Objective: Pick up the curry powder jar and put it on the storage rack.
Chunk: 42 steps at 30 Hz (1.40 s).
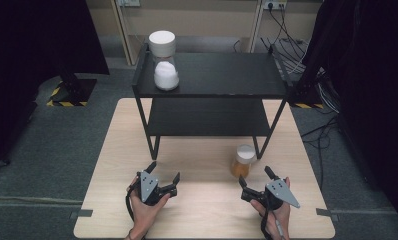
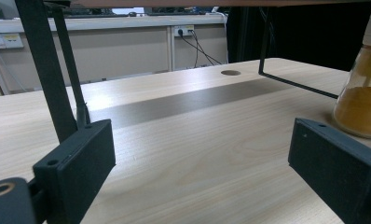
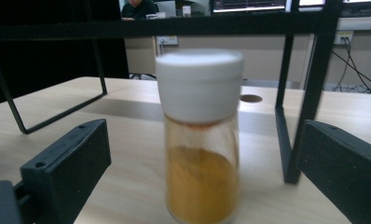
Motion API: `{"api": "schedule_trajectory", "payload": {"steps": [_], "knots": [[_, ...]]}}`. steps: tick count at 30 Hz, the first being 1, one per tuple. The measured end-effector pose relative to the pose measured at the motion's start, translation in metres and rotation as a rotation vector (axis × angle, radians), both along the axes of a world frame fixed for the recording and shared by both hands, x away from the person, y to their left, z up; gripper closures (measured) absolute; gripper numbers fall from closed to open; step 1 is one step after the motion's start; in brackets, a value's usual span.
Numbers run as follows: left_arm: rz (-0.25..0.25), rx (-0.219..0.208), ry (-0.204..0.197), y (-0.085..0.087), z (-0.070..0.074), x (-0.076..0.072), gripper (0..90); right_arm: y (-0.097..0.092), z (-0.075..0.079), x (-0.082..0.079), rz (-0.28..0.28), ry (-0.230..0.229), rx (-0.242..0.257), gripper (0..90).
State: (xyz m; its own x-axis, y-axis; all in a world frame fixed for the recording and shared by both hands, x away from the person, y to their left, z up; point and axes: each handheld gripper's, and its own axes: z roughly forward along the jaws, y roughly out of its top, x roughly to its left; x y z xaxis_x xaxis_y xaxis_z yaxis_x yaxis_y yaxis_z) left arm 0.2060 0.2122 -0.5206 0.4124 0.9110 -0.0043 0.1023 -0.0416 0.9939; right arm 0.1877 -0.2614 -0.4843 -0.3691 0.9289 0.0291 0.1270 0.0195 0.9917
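Note:
A glass jar of orange powder (image 1: pixel 242 162) with a white lid stands on the wooden table, just in front of the black shelf's right front leg. My right gripper (image 1: pixel 255 178) is open close behind it; in the right gripper view the jar (image 3: pixel 201 140) stands upright between and just beyond the jaws, untouched. My left gripper (image 1: pixel 163 172) is open near the front left, with only bare table (image 2: pixel 197 154) between its jaws; the orange jar (image 2: pixel 363 88) shows at its far right. A jar of white powder (image 1: pixel 164 60) stands on the shelf's top left.
A black two-tier metal shelf (image 1: pixel 212 80) spans the back half of the table (image 1: pixel 202 210); its legs (image 3: pixel 309 93) stand close beside the orange jar. Cables and dark curtains lie beyond the table.

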Motion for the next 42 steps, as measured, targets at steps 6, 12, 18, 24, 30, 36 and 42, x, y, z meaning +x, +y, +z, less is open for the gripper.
{"api": "schedule_trajectory", "payload": {"steps": [6, 12, 18, 24, 30, 36, 42], "knots": [[0.000, -0.003, -0.001, 0.000, 0.000, 0.000, 6.5, 0.007, 0.009, 0.015, 0.019, -0.004, -0.015, 4.0], [-0.002, -0.005, -0.002, 0.000, -0.001, 0.001, 6.5, 0.013, 0.013, 0.028, 0.020, 0.004, -0.026, 8.2], [-0.002, -0.006, 0.000, 0.000, 0.000, 0.001, 6.5, 0.019, 0.018, 0.039, 0.013, 0.014, -0.051, 14.9], [-0.006, -0.004, -0.002, 0.001, 0.000, 0.001, 6.5, 0.025, 0.019, 0.048, -0.004, 0.030, -0.070, 24.0], [-0.005, -0.005, -0.001, 0.001, 0.000, 0.001, 6.5, 0.026, 0.019, 0.051, -0.017, 0.034, -0.070, 31.8], [-0.006, -0.004, 0.000, 0.001, 0.000, 0.001, 6.5, 0.025, 0.017, 0.052, -0.020, 0.032, -0.067, 33.8], [-0.006, -0.007, 0.000, 0.001, 0.000, 0.001, 6.5, 0.027, 0.018, 0.051, -0.030, 0.033, -0.062, 34.1]]}}
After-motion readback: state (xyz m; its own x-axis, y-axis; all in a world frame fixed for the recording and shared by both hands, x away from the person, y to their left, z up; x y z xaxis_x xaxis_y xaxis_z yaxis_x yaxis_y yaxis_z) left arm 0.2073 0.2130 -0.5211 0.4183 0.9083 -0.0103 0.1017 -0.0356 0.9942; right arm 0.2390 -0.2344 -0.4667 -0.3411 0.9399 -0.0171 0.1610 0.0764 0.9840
